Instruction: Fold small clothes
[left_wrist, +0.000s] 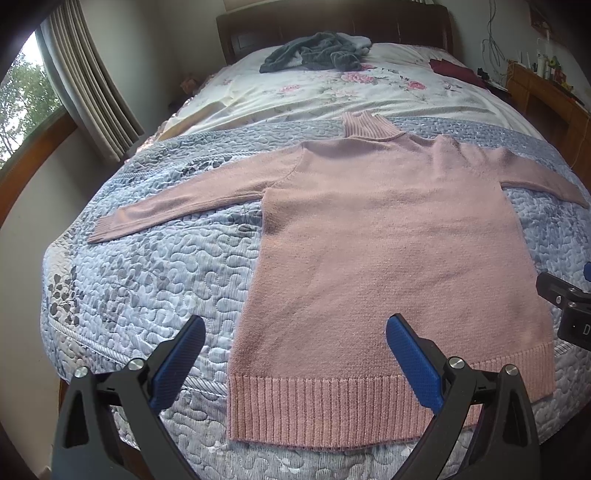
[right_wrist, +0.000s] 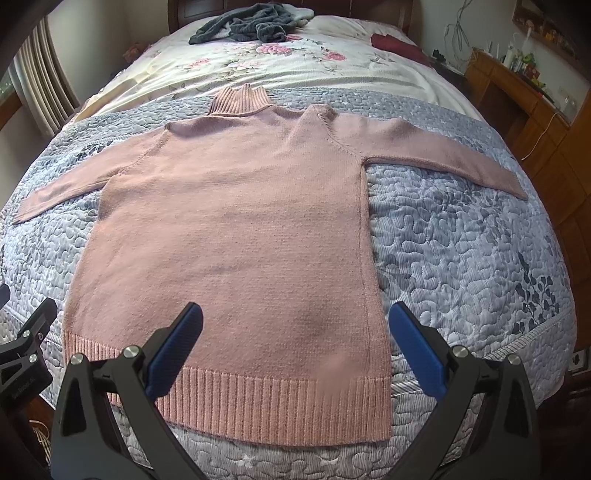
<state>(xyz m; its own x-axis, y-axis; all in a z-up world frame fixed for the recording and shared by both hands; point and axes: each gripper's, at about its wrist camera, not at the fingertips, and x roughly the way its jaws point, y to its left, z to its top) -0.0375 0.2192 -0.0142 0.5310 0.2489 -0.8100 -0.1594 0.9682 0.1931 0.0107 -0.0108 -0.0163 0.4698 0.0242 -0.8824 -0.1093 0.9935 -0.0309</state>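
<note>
A pink knit turtleneck sweater (left_wrist: 384, 229) (right_wrist: 236, 221) lies flat on the blue-grey quilt (left_wrist: 155, 280) (right_wrist: 461, 251), collar away from me, both sleeves spread sideways, ribbed hem nearest. My left gripper (left_wrist: 295, 328) hovers open above the hem's left corner, its blue pads wide apart and holding nothing. My right gripper (right_wrist: 295, 314) hovers open above the hem's right corner, likewise holding nothing. Part of the right gripper's black body (left_wrist: 565, 302) shows at the right edge of the left wrist view; the left gripper's body (right_wrist: 26, 350) shows at the left edge of the right wrist view.
Beyond the quilt lies a floral sheet (left_wrist: 332, 88) with a heap of dark grey clothes (left_wrist: 314, 51) and a dark red item (left_wrist: 458, 70) near the wooden headboard. Curtains and a window (left_wrist: 55, 92) stand at left. A wooden dresser (right_wrist: 535, 110) flanks the bed's right.
</note>
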